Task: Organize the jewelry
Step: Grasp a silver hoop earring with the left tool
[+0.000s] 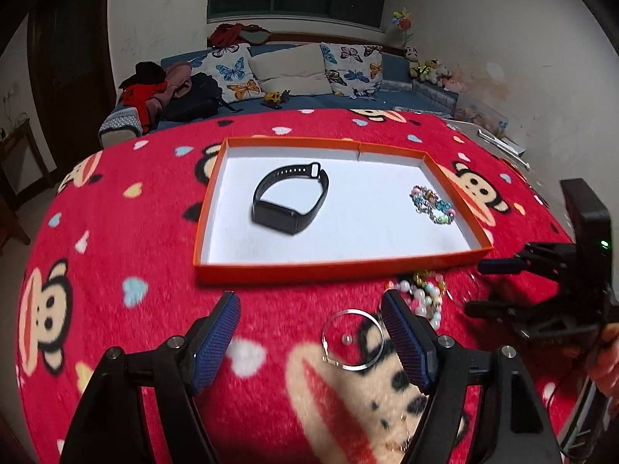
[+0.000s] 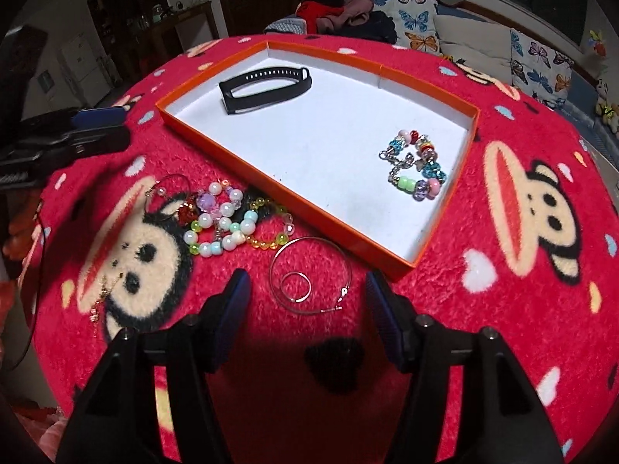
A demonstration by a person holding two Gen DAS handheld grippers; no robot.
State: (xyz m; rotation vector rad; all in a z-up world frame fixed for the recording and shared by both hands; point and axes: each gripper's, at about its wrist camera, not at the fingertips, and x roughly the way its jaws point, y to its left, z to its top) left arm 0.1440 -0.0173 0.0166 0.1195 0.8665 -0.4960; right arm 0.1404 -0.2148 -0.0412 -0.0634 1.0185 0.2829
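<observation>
Blanket [image 2: 503, 309]: one, red fleece with a monkey print, covering the whole work surface. The pile is deep, so thin wire can sink in and your pads may close on fuzz instead of metal

Tray [image 2: 445, 232]: one, orange walls, white floor, upper centre of both views. It is light card by the look of it; clip the near wall on the way in and you will likely shove it across the fleece

Black band [image 2: 267, 87]: one, in the tray toward its upper left

Charm bracelet [image 2: 416, 166]: one, in the tray's right end

Bead pile [image 2: 228, 220]: left of centre in the right wrist view, on the blanket just outside the tray. Looks like two or three strands tangled; you cannot count them surely. Lift one and the others may drag along

Wire hoops: one large [image 2: 309, 274] with one small ring [image 2: 296, 288] inside it, lower centre, just ahead of your right gripper [image 2: 305, 309]. Another hoop [image 1: 352, 340] shows between the left gripper's [image 1: 309, 332] fingers, possibly the same one

A fine gold chain [image 2: 102, 290] lies at left, easy to miss

Both claws spread wide, nothing in either
</observation>
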